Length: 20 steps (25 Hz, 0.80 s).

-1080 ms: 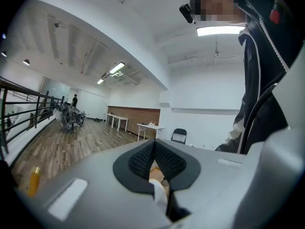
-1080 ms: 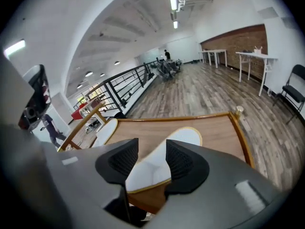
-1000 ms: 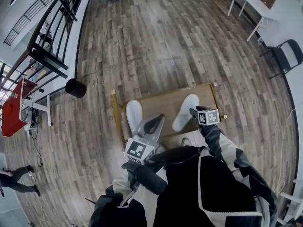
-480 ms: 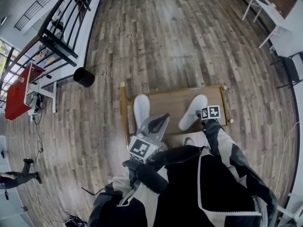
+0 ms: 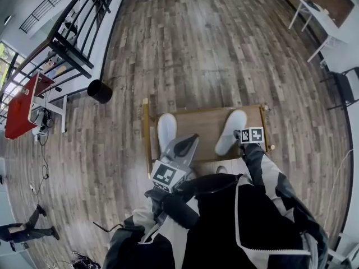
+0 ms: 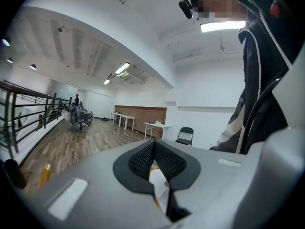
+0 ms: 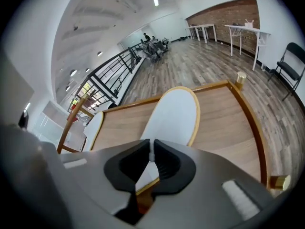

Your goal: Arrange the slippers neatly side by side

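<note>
Your right gripper (image 7: 151, 156) has only a thin bit of the right slipper (image 7: 169, 113). That is the big risk. The bite is small, so the slipper may slide out when you pull or lift. The slipper looks soft, so I think it may flop or twist as it moves. Then it could land crooked, or even upside down. If you drag it fast, it may catch on the worktop (image 5: 202, 125) and slip free. If you swing it too far, it could bump the left slipper (image 5: 166, 129) and push it out of place. So go slow and keep it low.

Your right jaws have just been closing. They are now almost together, with a thin white edge of the right slipper pinched between the pads. That edge is at the end of the slipper nearest you. The rest of the slipper lies flat on the worktop and points away from the jaws, a little tilted. It sits on the right side of the worktop. The left slipper lies well apart from it, on the left side.

Your left gripper (image 6: 153, 160) is up in the air above the near side of the worktop. Its jaws are closed tight and hold nothing. The left slipper is below and ahead of it, not touching it.
</note>
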{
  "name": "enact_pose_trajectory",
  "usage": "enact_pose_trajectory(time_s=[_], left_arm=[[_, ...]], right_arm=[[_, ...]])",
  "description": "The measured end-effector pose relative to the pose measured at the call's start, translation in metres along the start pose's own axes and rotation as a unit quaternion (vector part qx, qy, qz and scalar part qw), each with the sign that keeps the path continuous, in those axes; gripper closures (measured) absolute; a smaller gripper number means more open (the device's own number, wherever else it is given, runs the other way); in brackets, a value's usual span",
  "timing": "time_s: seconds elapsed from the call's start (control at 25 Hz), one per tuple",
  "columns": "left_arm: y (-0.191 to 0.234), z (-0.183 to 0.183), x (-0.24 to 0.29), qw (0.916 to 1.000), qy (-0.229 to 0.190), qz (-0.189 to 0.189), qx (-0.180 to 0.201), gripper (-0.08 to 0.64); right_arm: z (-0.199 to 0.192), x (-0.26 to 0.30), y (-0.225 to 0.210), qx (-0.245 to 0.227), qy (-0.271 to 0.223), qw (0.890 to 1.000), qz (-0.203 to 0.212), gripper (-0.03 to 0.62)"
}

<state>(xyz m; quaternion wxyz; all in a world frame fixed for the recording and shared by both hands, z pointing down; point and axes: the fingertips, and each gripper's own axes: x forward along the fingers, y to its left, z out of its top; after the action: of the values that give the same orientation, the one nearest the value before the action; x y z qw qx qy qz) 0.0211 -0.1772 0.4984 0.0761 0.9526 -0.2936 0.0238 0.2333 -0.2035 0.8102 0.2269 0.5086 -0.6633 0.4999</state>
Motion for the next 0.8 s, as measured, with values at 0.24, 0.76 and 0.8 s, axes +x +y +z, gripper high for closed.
enact_pose_trajectory(time_s=[0.24,0.76,0.8], left_arm=[[0.001,0.004,0.01,0.9999,-0.011,0.003,-0.01,0.541],[0.0,0.019,0.012,0.9992,-0.026,0.03,-0.007,0.541],[0.001,0.021,0.011,0.9991,-0.028,0.032,-0.006,0.541]], right_arm=[[0.052,-0.043,0.063,-0.097,-0.083,0.99,0.059,0.565],[0.081,-0.232,0.197,-0.309,-0.314,0.886,0.142,0.563],[0.079,-0.236,0.201,-0.319,-0.318,0.882,0.14,0.563]])
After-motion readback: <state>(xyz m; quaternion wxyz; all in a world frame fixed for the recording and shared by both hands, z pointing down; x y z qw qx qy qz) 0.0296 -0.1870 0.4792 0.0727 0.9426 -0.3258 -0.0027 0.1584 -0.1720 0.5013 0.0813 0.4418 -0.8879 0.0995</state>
